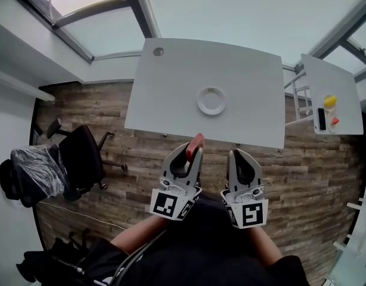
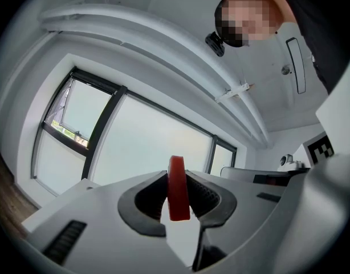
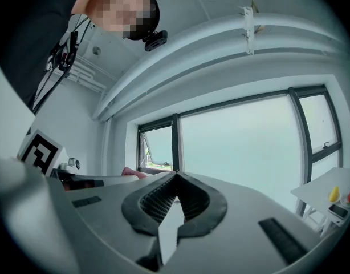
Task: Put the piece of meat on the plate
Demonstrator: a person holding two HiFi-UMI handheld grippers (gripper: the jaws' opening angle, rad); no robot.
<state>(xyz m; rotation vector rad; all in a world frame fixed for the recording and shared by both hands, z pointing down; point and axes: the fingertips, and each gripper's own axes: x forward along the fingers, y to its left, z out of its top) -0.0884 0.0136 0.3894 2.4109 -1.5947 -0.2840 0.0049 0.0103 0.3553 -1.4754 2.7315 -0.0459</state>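
Left hand-held gripper (image 1: 192, 154) pinching piece of meat (image 2: 178, 188); right hand-held gripper (image 1: 236, 155) pressed together; needing level carry to plate (image 1: 211, 100) centre.

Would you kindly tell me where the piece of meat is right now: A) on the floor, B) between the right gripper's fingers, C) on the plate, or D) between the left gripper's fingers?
D: the left gripper view shows the red piece of meat clamped in the left gripper, not yet on the plate.
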